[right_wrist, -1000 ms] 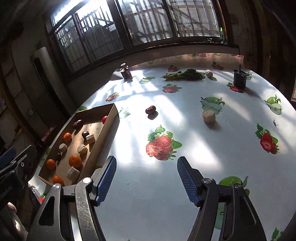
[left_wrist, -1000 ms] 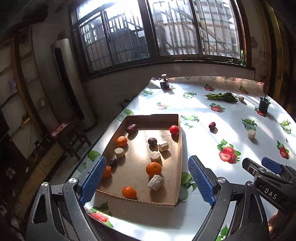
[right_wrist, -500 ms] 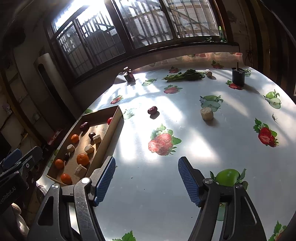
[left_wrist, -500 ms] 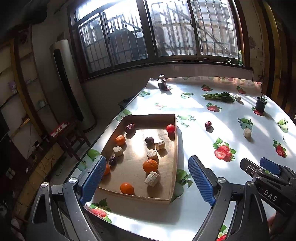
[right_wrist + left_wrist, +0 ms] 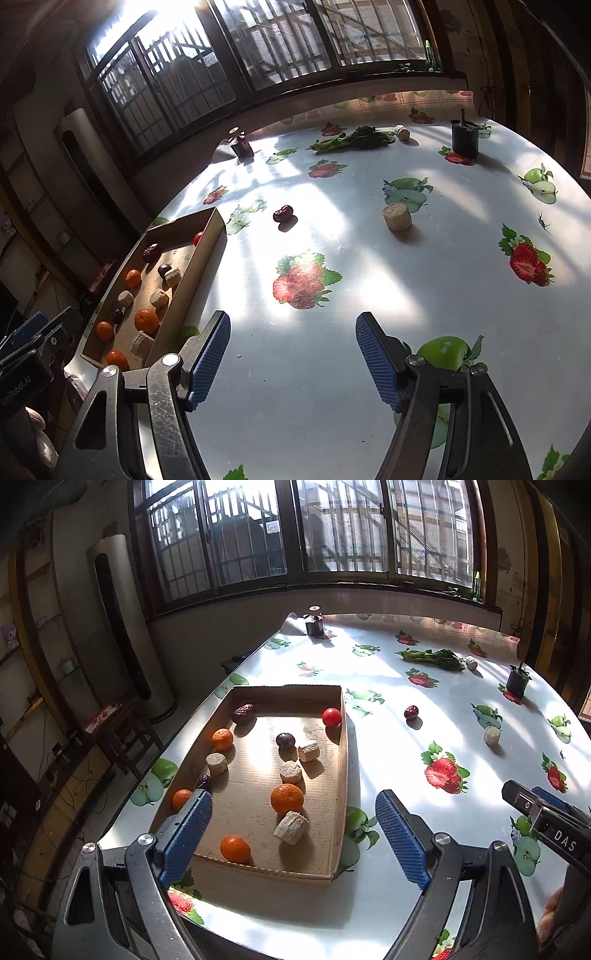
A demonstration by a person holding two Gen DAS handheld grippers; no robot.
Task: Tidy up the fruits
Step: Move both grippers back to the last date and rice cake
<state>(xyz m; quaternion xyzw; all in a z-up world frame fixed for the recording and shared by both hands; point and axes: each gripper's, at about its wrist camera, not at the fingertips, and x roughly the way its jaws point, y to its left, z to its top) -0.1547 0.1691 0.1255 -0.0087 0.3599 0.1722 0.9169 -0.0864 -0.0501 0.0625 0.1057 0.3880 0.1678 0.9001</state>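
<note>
A shallow cardboard tray (image 5: 343,760) (image 5: 192,288) lies at the table's left edge. It holds several small oranges, dark red dates, a red tomato (image 5: 331,716) and pale cut cylinders. One red date (image 5: 411,712) (image 5: 283,213) and one pale cylinder (image 5: 492,735) (image 5: 396,218) lie loose on the tablecloth to the right of the tray. My left gripper (image 5: 293,836) is open and empty, above the tray's near end. My right gripper (image 5: 293,356) is open and empty, above bare tablecloth short of the loose pieces.
The fruit-print tablecloth (image 5: 424,280) covers the table. A bunch of greens (image 5: 354,140) and a small pale piece (image 5: 400,132) lie at the back. A dark cup (image 5: 464,137) stands back right and a small dark jar (image 5: 242,146) back left. The floor drops off left of the tray.
Both grippers have drawn back and risen a little, so the tray and table look farther off. Both stayed open. Nothing on the table moved.
</note>
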